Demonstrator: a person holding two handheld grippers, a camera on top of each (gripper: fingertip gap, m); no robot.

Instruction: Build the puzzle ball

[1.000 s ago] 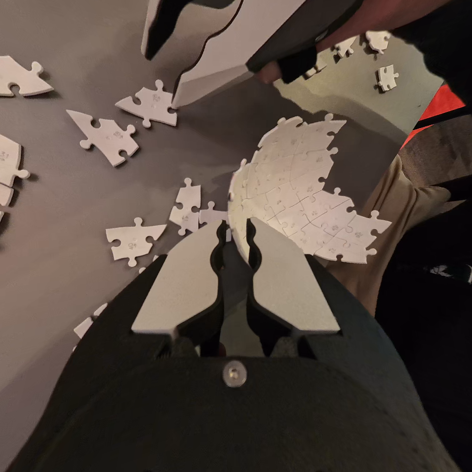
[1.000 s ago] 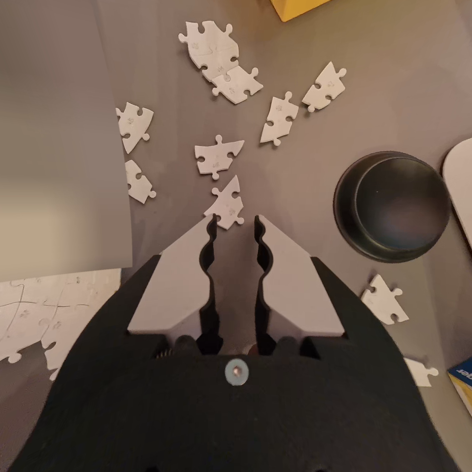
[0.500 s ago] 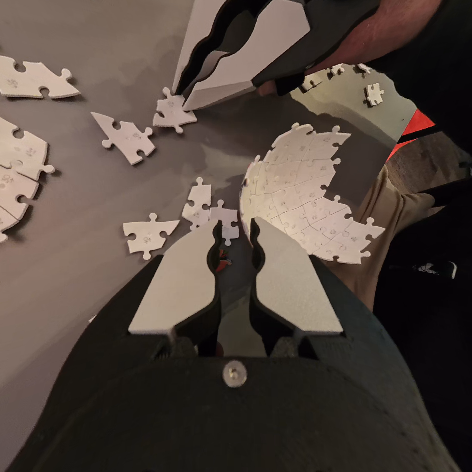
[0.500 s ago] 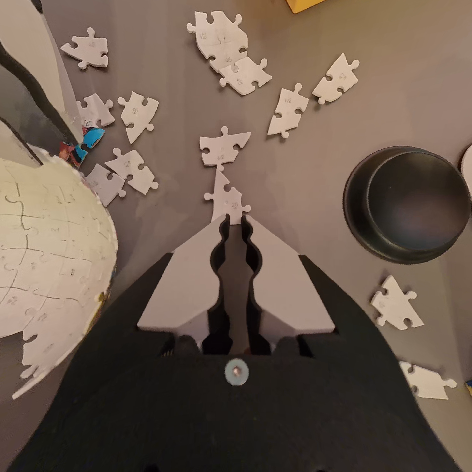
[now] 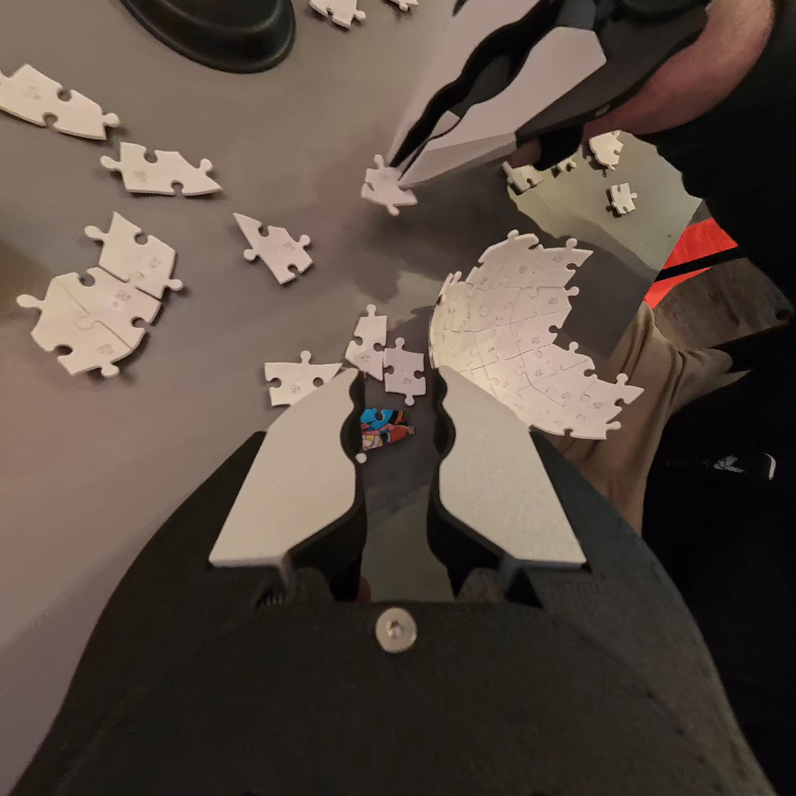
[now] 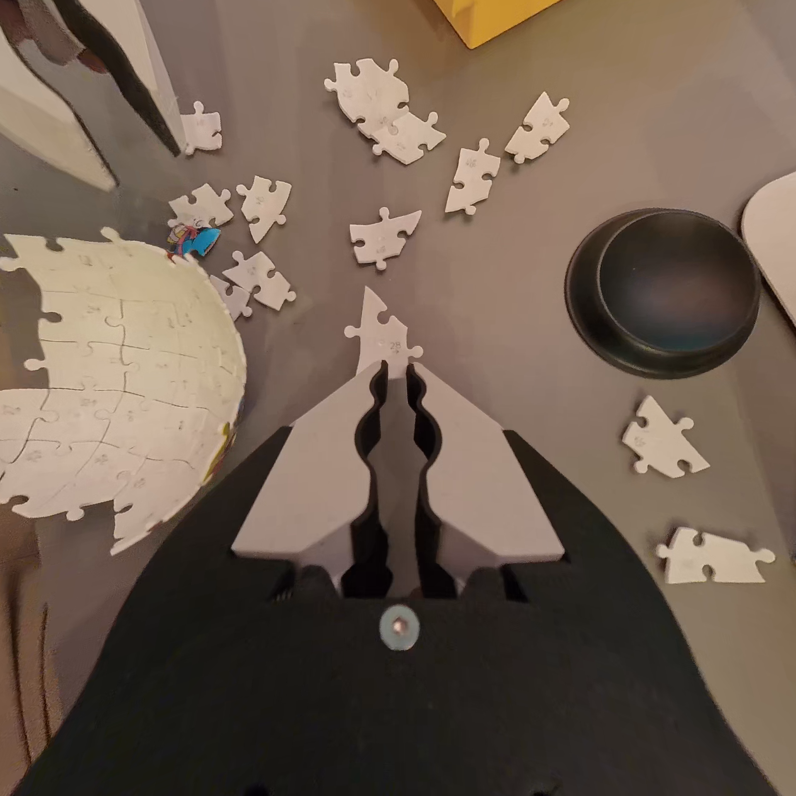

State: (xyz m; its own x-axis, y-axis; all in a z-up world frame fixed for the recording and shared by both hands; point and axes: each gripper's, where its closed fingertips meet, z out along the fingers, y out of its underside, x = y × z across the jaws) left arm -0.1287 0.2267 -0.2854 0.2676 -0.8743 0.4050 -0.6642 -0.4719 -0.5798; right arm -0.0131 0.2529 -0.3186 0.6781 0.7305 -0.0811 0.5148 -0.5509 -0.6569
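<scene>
The half-built puzzle ball (image 5: pixel 517 336) is a curved white shell on the grey table near its edge; it also shows in the right wrist view (image 6: pixel 120 366). My left gripper (image 5: pixel 396 379) is open and empty, just left of the shell's rim, above a colourful face-up piece (image 5: pixel 385 428). My right gripper (image 6: pixel 396 366) is shut on the near end of a white pointed puzzle piece (image 6: pixel 383 336). In the left wrist view that right gripper (image 5: pixel 396 172) pinches the same piece (image 5: pixel 387 189) at table level.
Several loose white pieces (image 6: pixel 383 237) and a small joined cluster (image 6: pixel 383 112) lie scattered on the table. A black round bowl (image 6: pixel 663 293) sits to the right, a yellow box (image 6: pixel 495 17) at the back. The table edge (image 5: pixel 646 267) is right of the shell. Across from one pair of fingers to the other is roughly 12 cm.
My left gripper has let go of the shell's rim, opened wider and shifted left. My right gripper has moved onto the pointed piece and closed on it.
</scene>
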